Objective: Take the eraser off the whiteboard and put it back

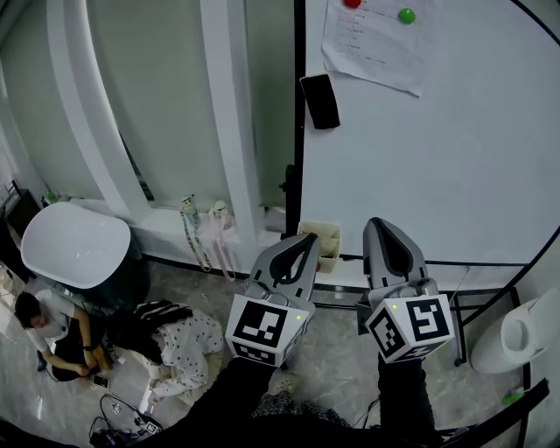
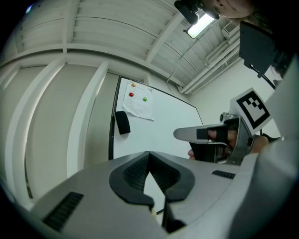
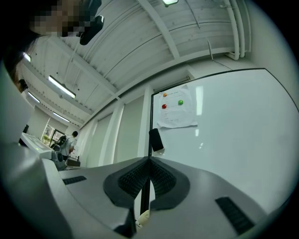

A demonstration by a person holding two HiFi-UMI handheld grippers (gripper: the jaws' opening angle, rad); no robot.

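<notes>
The black eraser sticks to the whiteboard near its upper left edge. Both grippers are held up in front of the board, well below the eraser and apart from it. My left gripper is shut with nothing in it, its tips pointing towards the board's left edge. My right gripper is beside it, also shut and empty. In the left gripper view the eraser shows above the closed tips, with the right gripper at the right. In the right gripper view the eraser sits just above the closed tips.
A sheet of paper hangs on the board under a red magnet and a green one. A small beige box is at the board's foot. People sit on the floor at lower left beside a white tub.
</notes>
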